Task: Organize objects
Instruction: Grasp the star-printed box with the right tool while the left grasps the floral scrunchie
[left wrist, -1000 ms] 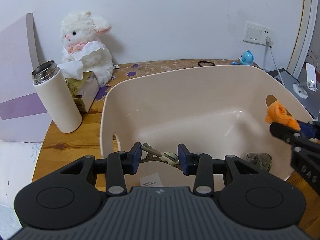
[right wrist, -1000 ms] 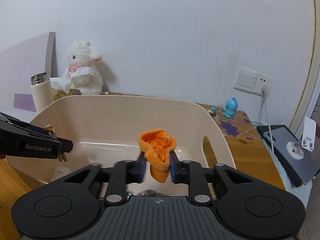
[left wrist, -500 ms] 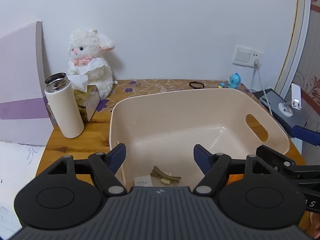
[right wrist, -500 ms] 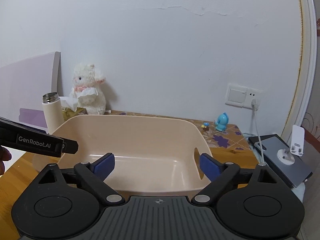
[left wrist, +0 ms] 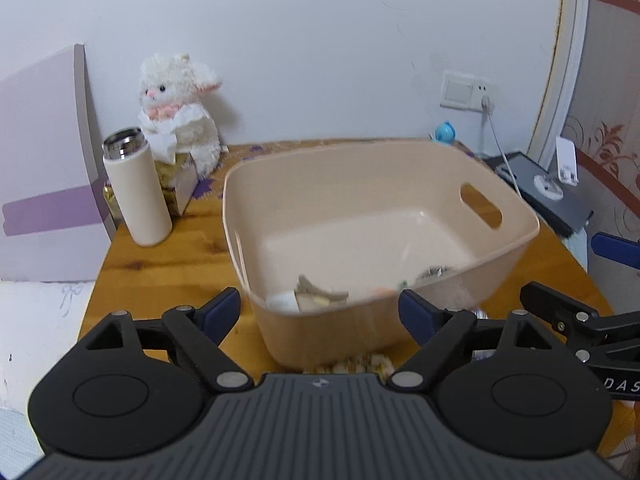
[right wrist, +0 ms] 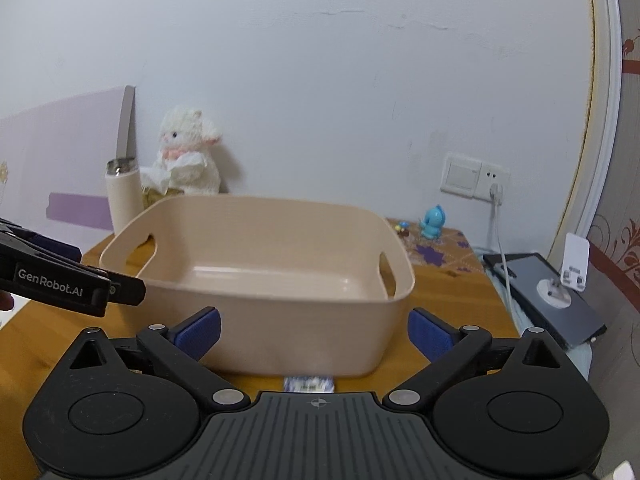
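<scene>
Left wrist view puts the left tool (left wrist: 320, 312) with its blue pads spread wide apart and nothing between them, hanging just in front of the beige bin's (left wrist: 516, 216) near wall; the right tool (right wrist: 314, 330) is likewise spread and holds nothing, low at that same near wall. Inside the bin, by the front wall, lie a hair clip (left wrist: 316, 294), a white piece and a scrap of orange cloth (left wrist: 382, 291), all blurred; small pale bits (left wrist: 360, 362) sit on the bench (left wrist: 168, 264) just outside the bin's foot, and a small packet (right wrist: 309, 383) shows under the right tool. Further out stand a white flask (left wrist: 136, 192), a tissue box and a plush lamb (left wrist: 180, 116), well apart from both tools. As I judge it, the loose bits are next; they lie tight against the bin, so a wide approach could shove the bin or push them under its edge; the two tools are close enough to knock each other.
</scene>
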A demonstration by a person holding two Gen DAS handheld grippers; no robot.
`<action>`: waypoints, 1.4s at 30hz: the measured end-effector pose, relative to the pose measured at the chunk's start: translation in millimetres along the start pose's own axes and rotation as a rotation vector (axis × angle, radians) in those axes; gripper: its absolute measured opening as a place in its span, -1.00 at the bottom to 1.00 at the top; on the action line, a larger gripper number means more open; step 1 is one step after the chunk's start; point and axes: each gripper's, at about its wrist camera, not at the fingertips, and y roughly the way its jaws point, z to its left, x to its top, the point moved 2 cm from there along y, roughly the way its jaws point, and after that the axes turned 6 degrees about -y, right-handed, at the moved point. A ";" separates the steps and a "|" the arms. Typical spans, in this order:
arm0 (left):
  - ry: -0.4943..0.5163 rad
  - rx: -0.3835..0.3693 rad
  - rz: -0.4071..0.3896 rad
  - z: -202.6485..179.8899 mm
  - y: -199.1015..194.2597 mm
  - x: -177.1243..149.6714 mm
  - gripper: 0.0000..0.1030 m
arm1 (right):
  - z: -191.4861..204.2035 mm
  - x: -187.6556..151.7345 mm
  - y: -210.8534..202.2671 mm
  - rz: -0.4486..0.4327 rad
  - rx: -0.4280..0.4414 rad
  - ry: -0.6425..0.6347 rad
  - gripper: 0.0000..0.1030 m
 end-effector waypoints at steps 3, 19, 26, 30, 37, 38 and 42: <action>0.026 0.017 0.016 0.7 1.5 -13.4 0.73 | 6.3 -11.3 -1.7 0.025 0.005 -0.009 0.97; 0.035 0.012 0.121 24.7 16.4 -79.8 0.73 | 44.0 -74.7 15.4 0.190 0.123 0.018 0.96; 0.018 0.010 0.146 34.7 26.2 -90.7 0.73 | 53.2 -85.7 30.9 0.240 0.162 0.038 0.72; 0.000 -0.013 0.131 33.9 30.2 -91.8 0.74 | 54.7 -87.2 40.1 0.253 0.160 0.038 0.55; -0.009 -0.027 0.090 27.3 38.6 -92.0 0.74 | 54.3 -89.6 50.9 0.257 0.145 0.030 0.06; -0.019 -0.030 0.085 27.4 40.5 -90.9 0.74 | 53.4 -89.4 51.7 0.254 0.142 0.032 0.03; -0.057 -0.038 0.067 26.7 47.4 -84.2 0.74 | 51.9 -89.1 55.4 0.247 0.136 0.036 -0.11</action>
